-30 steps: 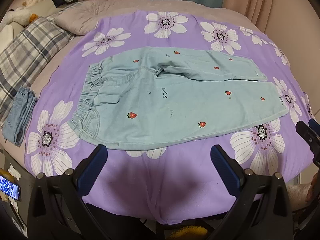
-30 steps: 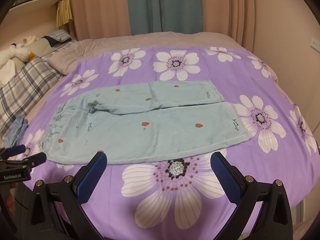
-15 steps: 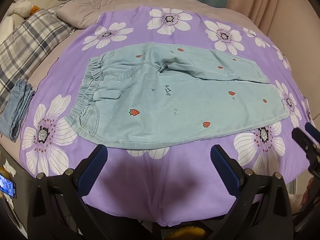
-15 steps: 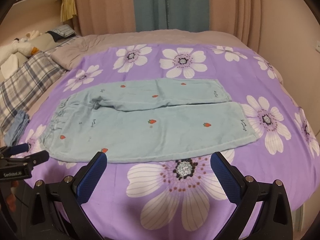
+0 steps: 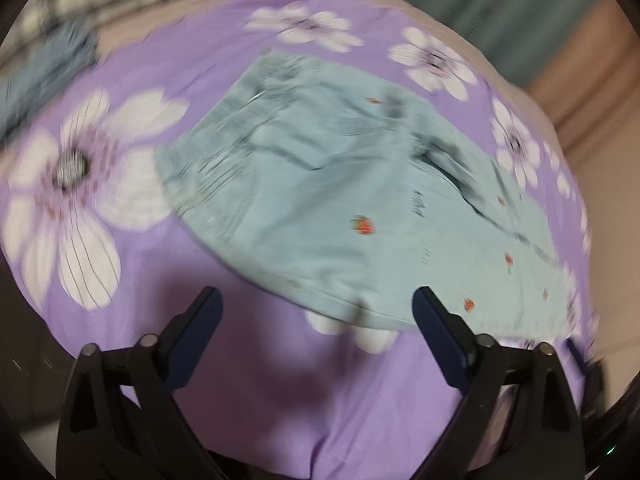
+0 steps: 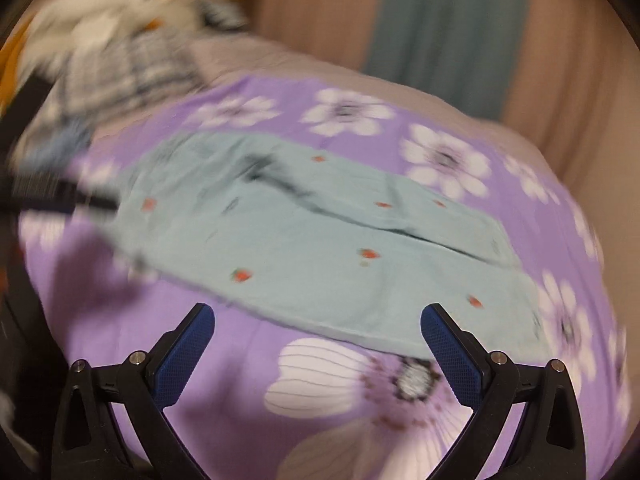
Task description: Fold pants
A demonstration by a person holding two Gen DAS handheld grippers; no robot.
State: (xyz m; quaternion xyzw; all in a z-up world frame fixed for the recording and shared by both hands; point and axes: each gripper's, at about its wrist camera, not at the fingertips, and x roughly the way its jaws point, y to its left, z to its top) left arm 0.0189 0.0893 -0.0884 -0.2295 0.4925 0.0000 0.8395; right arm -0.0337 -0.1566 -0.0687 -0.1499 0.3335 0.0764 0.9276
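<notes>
Pants flat on bed; left hand-held gripper closing on nothing, right hand-held gripper apart, empty.

Both wrist views look down, tilted, sharing the pants

Your two fisheye views are dim, warm and smeared by motion blur, worst toward the curved, dark-vignetted edges. The light blue strawberry-print pants stay readable, and soft shadows darken the purple white-flowered bedspread near its front edge.
</notes>
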